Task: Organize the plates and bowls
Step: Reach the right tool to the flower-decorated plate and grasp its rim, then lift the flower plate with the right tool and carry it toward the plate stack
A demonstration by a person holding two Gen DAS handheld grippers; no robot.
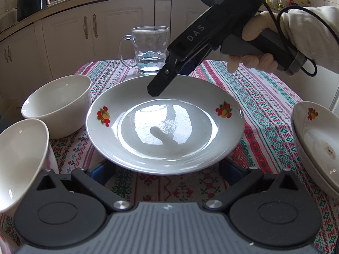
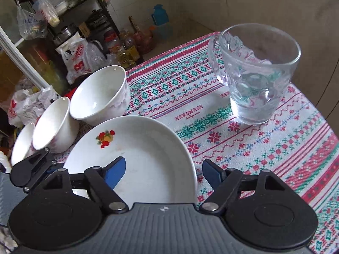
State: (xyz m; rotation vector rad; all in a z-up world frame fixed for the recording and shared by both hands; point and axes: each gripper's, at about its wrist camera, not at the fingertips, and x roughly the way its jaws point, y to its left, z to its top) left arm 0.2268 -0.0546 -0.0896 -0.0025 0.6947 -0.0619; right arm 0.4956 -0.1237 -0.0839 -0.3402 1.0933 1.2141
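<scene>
Step in hand, as judged: gathering the plates into one stack.

Left gripper [image 1: 167,169]: jaws spread wide, with the near rim of the white fruit-decal plate [image 1: 165,127] over the gap between them. Its fingertips are hidden under that rim, so contact cannot be told; nothing is clamped. To this gripper's left stand two white porcelain bowls, the near bowl [image 1: 19,160] beside the jaw linkage and the far bowl [image 1: 57,103] ahead of it, close to the plate's left edge. The right wrist view shows a third bowl [image 2: 21,144] behind those.

Right gripper [image 2: 163,174]: jaws apart, hovering above the plate's far side. One blue finger [image 2: 115,172] sits over the plate's well; the other lies outside the rim, over the patterned tablecloth [image 2: 275,148]. It holds nothing.

To the left gripper's right, a stack of matching plates [image 1: 315,139] sits at the table edge; the count is unclear.

Next move, as judged: close on the rim, lift, carry right onto the stack.

In the way: the clear glass mug [image 1: 150,50], holding some water, stands just beyond the plate. The bowls crowd the left side.
</scene>
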